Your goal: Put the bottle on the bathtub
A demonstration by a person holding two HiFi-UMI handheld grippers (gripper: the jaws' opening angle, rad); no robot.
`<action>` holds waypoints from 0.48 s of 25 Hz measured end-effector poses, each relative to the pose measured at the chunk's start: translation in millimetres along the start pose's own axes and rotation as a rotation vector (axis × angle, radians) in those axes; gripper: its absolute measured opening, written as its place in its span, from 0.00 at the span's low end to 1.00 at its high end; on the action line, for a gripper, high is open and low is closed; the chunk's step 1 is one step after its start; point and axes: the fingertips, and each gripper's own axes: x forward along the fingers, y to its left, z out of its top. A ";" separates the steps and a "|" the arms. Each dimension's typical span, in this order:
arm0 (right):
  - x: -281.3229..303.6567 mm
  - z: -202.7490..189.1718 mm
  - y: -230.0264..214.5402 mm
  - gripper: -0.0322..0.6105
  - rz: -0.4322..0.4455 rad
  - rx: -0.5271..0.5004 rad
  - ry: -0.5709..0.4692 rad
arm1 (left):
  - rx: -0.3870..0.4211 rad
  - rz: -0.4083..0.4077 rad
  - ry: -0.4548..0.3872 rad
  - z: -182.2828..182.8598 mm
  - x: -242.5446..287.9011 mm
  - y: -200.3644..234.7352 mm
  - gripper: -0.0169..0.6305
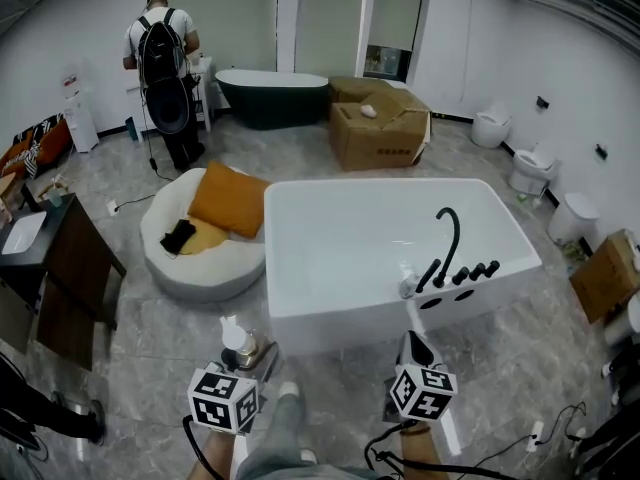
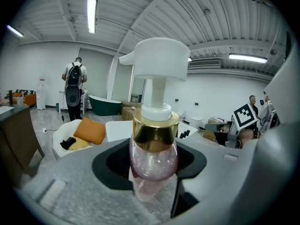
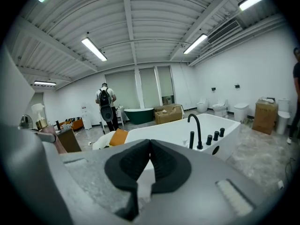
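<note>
Tongs x2: L tongs (image 1: 238,356), R tongs (image 1: 413,345). Bottle (image 2: 153,150) x1. Rect tub (image 1: 340,330) x1. Green tub (image 1: 272,104) x1.

The head camera is looking steeply down from above, taking in the white bathtub (image 1: 320,323) just ahead and the left hand-held gripper (image 1: 242,354) and right hand-held gripper (image 1: 413,344) at the bottom edge; each gripper camera is riding close behind its own jaws, facing nearly level across the room, the left one with the bottle (image 2: 153,139) filling its centre. All three are sharing the bathtub, the orange cushion (image 1: 228,200) and the person with the backpack (image 1: 163,63) at the far wall.
</note>
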 end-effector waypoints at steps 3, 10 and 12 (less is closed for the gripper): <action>14.5 8.6 -6.5 0.05 -0.020 0.009 -0.008 | 0.001 -0.013 -0.005 10.7 18.6 7.0 0.37; 58.5 33.7 -1.0 0.05 -0.034 0.012 -0.025 | 0.024 -0.037 -0.031 42.8 62.8 29.6 0.37; 70.5 41.9 -0.6 0.05 -0.038 0.005 -0.025 | 0.023 -0.039 -0.033 51.1 76.8 36.8 0.37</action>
